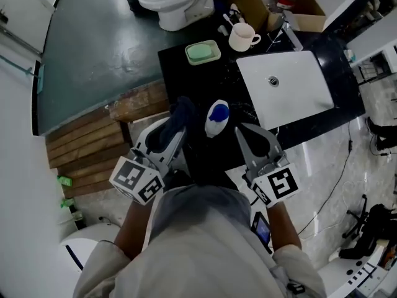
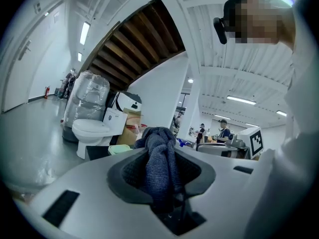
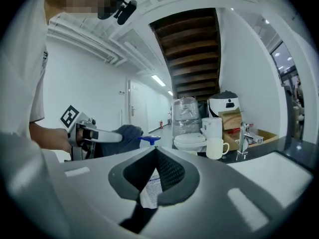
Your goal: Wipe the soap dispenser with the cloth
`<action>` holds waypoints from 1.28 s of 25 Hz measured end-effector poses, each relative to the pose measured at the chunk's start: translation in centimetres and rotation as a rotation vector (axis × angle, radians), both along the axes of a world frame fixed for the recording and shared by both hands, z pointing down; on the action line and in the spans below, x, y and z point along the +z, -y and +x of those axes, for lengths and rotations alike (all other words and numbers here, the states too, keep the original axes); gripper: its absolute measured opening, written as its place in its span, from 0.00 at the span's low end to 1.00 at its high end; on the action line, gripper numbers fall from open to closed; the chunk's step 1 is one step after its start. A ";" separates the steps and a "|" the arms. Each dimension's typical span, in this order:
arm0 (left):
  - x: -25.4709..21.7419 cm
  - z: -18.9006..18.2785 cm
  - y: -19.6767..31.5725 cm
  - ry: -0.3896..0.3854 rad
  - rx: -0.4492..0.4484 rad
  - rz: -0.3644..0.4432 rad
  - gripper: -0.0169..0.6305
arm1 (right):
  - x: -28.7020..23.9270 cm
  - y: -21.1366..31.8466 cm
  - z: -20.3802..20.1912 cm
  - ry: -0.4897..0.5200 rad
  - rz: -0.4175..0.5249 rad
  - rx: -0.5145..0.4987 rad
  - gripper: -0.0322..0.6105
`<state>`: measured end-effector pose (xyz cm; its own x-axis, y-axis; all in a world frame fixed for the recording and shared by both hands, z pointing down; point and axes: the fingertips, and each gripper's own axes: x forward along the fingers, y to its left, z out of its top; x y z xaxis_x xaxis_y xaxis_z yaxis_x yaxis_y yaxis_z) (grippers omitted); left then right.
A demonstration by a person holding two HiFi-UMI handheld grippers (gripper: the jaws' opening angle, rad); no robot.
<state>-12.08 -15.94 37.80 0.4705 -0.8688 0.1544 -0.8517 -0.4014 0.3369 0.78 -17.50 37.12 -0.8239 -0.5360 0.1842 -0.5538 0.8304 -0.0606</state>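
A person stands over a glossy black desk [image 1: 186, 73] with a grey two-jaw tool in each hand. The left tool [image 1: 178, 130] is clamped on a dark blue cloth [image 1: 182, 112], a coarse knit bunched into a thick fold that bulges past the ribbed black pads. The right tool [image 1: 240, 129] is closed, its tips drawn to a point and nothing pinched at them. The soap dispenser [image 1: 216, 118], a small white bottle with a rounded blue pump top, stands between the two tools near the front of the desk. It is just beside the cloth on one side and the right tool's tip on the other. In the right gripper view its printed label [image 3: 149, 188] shows through the slot behind the meeting tips, and whether tool and bottle touch cannot be told. Farther back on the desk lie a flat white rectangular basin [image 1: 291, 92], a cream mug [image 1: 242, 37] and a pale green soap dish [image 1: 203, 53]. A white toilet [image 1: 177, 2] stands beyond.
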 end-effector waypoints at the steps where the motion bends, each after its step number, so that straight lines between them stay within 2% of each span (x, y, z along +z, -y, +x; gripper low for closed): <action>1: -0.3 0.1 -0.1 -0.004 0.019 0.012 0.20 | 0.0 -0.4 0.0 -0.007 0.000 0.014 0.05; 8: -2.6 0.0 -1.8 -0.020 0.138 0.042 0.20 | -1.5 -4.0 -1.0 -0.029 -0.003 0.098 0.05; 14: -4.5 -0.2 -3.9 -0.022 0.237 0.072 0.20 | -3.4 -7.0 -2.0 -0.046 0.030 0.157 0.05; 18: -5.8 -0.4 -5.4 -0.024 0.272 0.107 0.20 | -5.0 -8.9 -2.3 -0.032 0.077 0.225 0.05; 24: -7.2 -0.2 -7.8 -0.055 0.309 0.154 0.20 | -6.0 -12.2 -2.1 -0.017 0.085 0.299 0.05; 32: -7.1 -0.1 -10.5 -0.076 0.350 0.165 0.20 | -6.5 -15.8 -2.1 -0.030 0.093 0.338 0.05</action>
<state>-12.22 -5.43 30.72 0.7474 -0.6641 -0.0200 -0.6290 -0.7170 0.3003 -1.29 -1.73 30.60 -0.5922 -0.7929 0.1435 -0.7985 0.6014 0.0271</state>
